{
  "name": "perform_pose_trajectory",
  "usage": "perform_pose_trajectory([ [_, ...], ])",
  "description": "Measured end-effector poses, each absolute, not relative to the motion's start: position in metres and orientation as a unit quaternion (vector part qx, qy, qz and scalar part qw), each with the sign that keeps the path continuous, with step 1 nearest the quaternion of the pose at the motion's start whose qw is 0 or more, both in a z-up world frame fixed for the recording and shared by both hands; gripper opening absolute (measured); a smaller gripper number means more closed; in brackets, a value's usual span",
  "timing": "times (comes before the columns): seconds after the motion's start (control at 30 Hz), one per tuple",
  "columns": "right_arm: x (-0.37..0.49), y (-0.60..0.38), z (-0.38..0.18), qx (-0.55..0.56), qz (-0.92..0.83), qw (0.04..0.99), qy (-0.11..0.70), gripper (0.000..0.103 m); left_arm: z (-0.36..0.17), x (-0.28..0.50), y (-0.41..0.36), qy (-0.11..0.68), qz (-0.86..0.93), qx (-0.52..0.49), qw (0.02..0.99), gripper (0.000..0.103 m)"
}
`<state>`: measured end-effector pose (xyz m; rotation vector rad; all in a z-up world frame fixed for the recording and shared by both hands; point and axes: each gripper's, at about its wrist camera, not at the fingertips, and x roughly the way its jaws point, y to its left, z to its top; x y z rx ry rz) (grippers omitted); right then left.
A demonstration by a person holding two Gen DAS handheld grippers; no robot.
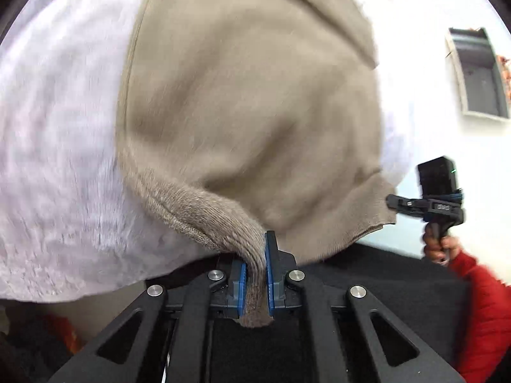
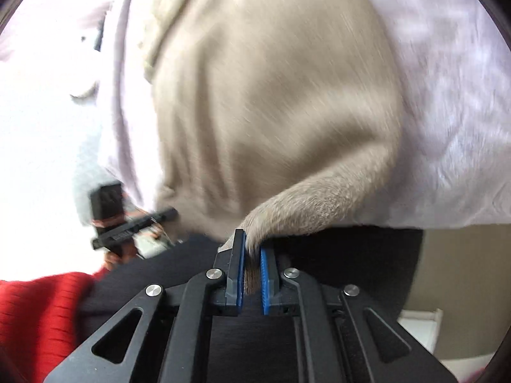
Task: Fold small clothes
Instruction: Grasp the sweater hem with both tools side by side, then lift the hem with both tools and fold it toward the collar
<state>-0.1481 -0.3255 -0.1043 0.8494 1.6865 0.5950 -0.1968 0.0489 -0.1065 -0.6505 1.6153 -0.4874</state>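
Note:
A small beige knit garment (image 1: 242, 102) lies spread on a fuzzy white blanket (image 1: 54, 146). My left gripper (image 1: 255, 255) is shut on its ribbed hem corner, which bunches between the blue pads. My right gripper (image 2: 252, 255) is shut on the other hem corner of the same garment (image 2: 262, 95). Each gripper shows in the other's view: the right one (image 1: 396, 202) at the garment's right corner, the left one (image 2: 169, 214) at its left. The garment's far end is blurred.
The blanket (image 2: 453, 121) ends at a dark surface (image 1: 377, 274) just in front of the grippers. A red sleeve (image 1: 485, 312) and hand hold the right gripper. A window (image 1: 479, 73) shows on a white wall at the right.

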Motion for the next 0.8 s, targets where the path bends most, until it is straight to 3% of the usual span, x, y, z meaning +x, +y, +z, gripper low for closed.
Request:
perform_pose_trajectory([
  [0.33, -0.077, -0.317, -0.066, 0.473, 0.299, 0.584, 0.588, 0.005, -0.05, -0.109, 0.096, 0.598, -0.21, -0.358, 0.686, 0.011],
  [0.8, 0.063, -0.322, -0.013, 0.539, 0.325, 0.626, 0.46, 0.005, -0.005, 0.028, 0.158, 0.508, -0.172, -0.334, 0.775, 0.011],
])
